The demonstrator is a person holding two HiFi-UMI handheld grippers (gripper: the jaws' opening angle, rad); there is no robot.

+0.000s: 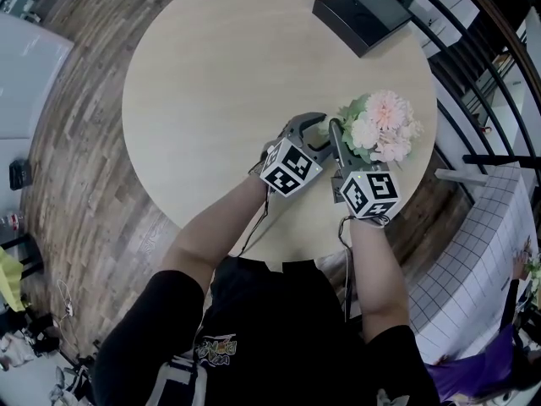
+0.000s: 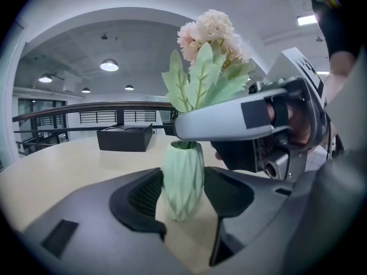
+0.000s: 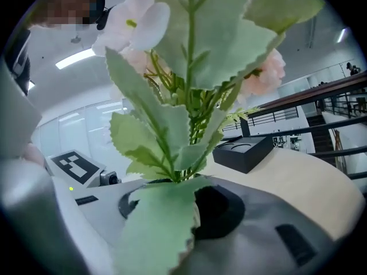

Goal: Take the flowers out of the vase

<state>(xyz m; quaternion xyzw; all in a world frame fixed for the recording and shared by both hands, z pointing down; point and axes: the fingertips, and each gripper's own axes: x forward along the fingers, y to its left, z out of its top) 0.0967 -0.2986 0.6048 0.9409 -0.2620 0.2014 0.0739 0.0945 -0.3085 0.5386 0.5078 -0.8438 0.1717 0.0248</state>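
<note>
- Your left gripper (image 2: pixel 183 213) has its jaws set wide around the pale green faceted vase (image 2: pixel 183 179), with a pad against each side of the body.
- The vase stands upright on the round beige table (image 1: pixel 220 74), towards the edge nearest you and a little to your right.
- Your right gripper (image 3: pixel 172 205) reaches in level, just above the vase mouth. Its jaws are about half closed, pinching the bunched stems.
- A big serrated leaf (image 3: pixel 157 228) lies over those jaws and covers most of the gap.
- The artificial flowers (image 1: pixel 380 125) are still in the vase, pink blooms on top and green leaves spreading below them.
- From the head view, the two grippers sit side by side, almost touching, both aimed at the bouquet.
- A black box (image 1: pixel 363 11) rests at the table's far edge, well apart from the vase.
</note>
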